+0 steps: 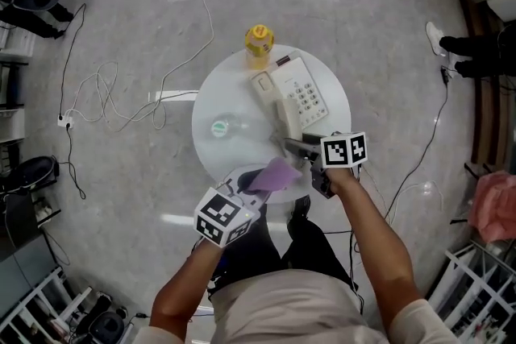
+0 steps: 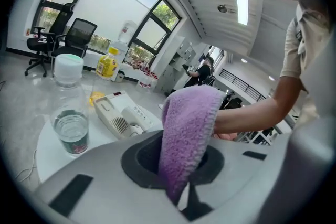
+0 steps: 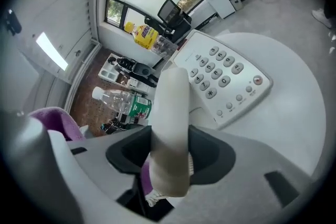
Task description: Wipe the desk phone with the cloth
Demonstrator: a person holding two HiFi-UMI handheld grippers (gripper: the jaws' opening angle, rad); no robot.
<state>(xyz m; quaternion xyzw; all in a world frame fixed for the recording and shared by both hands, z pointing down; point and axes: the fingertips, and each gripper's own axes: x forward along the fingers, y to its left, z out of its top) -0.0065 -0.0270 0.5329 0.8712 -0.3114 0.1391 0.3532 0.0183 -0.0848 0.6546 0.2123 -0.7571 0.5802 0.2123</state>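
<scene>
A white desk phone (image 1: 300, 90) lies on the round white table (image 1: 218, 97); its keypad (image 3: 224, 77) faces up. My right gripper (image 3: 168, 161) is shut on the phone's white handset (image 3: 171, 113), held at the near end of the base (image 1: 287, 122), with a bit of coiled cord below it. My left gripper (image 2: 176, 168) is shut on a purple cloth (image 2: 188, 131), which stands up out of the jaws. In the head view the cloth (image 1: 274, 174) hangs over the table's near edge, just left of the right gripper (image 1: 303, 147). The cloth (image 3: 54, 119) also shows at the right gripper view's left edge.
A clear water bottle (image 2: 70, 109) stands left of the phone, and a yellow bottle (image 1: 259, 42) stands at the table's far edge. Cables (image 1: 121, 97) trail over the floor to the left. Office chairs (image 2: 65, 39) stand by the windows. The person's forearm (image 2: 257, 112) crosses right of the cloth.
</scene>
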